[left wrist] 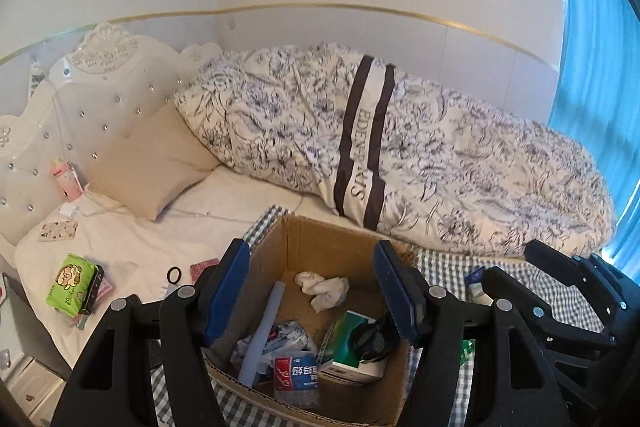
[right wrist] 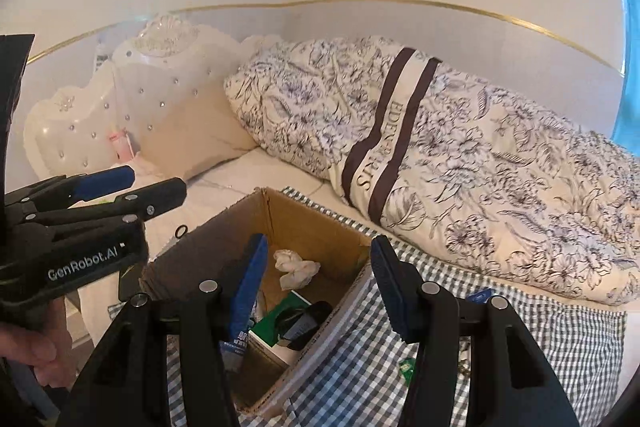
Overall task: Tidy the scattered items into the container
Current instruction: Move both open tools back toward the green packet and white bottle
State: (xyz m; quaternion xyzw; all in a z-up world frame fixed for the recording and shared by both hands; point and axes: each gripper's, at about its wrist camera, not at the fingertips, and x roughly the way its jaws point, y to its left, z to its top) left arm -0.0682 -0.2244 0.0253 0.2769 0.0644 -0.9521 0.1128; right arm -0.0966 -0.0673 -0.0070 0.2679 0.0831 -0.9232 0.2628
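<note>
Above the cardboard box [left wrist: 344,247] on the bed [left wrist: 140,239], my left tool [left wrist: 314,291] hangs with its fingers apart, gripping nothing. Inside lie one crumpled tissue [left wrist: 322,289], one green carton [left wrist: 348,343] and one water bottle [left wrist: 296,379]. One green tissue pack [left wrist: 74,283] and one black hair tie [left wrist: 173,275] lie outside.

From the right wrist, my right tool [right wrist: 318,279] is likewise parted and empty over that box [right wrist: 308,223], the left tool [right wrist: 132,187] beside it.

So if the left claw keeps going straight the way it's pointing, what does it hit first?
Probably the open cardboard box: the left claw is open, empty and aimed into it, so it would likely meet the crumpled tissue inside first, though depth is hard to judge.
</note>
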